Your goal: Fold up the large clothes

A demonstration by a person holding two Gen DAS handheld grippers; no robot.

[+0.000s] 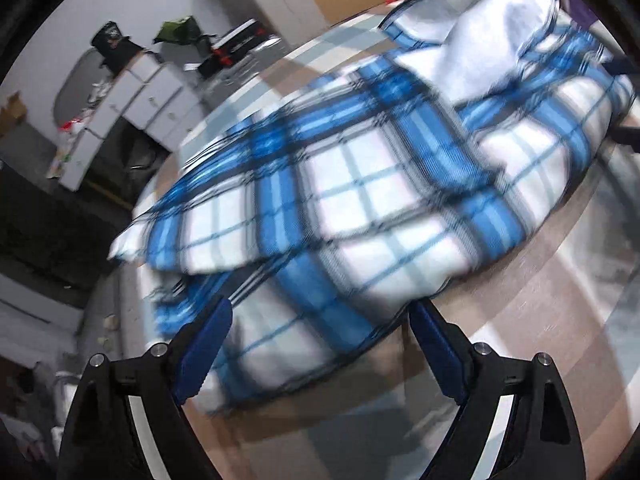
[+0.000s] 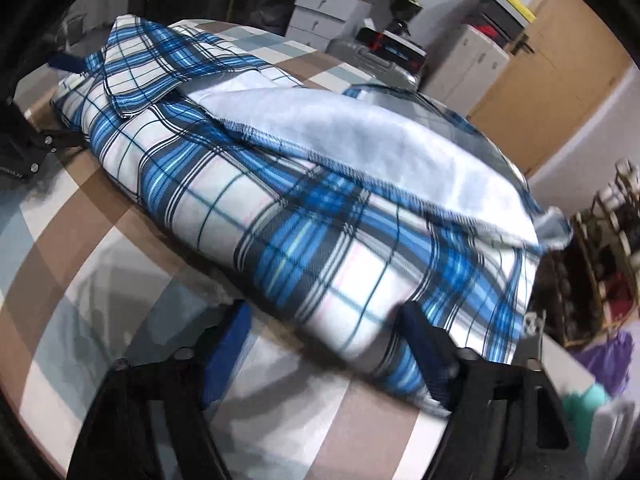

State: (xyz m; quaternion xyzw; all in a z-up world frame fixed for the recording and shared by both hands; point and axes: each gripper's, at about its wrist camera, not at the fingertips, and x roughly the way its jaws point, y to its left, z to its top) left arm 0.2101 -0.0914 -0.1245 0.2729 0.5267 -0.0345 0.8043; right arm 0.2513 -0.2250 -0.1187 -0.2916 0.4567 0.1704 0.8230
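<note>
A large blue-and-white plaid garment (image 1: pixel 360 184) lies folded in layers on a bed, its pale lining (image 1: pixel 488 40) turned up at the far end. My left gripper (image 1: pixel 324 320) is open over the near edge, with cloth lying between its blue pads (image 1: pixel 208 344); the pads do not press on it. In the right wrist view the same garment (image 2: pixel 280 208) shows its lining (image 2: pixel 360 136) on top. My right gripper (image 2: pixel 326 320) is open astride a near corner, its right pad (image 2: pixel 424 340) against the cloth. The left gripper's fingers (image 2: pixel 60 62) show at the far left.
The bed cover (image 2: pixel 100 240) is checked brown, white and teal. White drawers (image 1: pixel 132 96) and a suitcase (image 2: pixel 372 60) stand beyond the bed, beside a wooden door (image 2: pixel 560 60). A rack (image 2: pixel 612 240) and purple cloth (image 2: pixel 608 356) are at the right.
</note>
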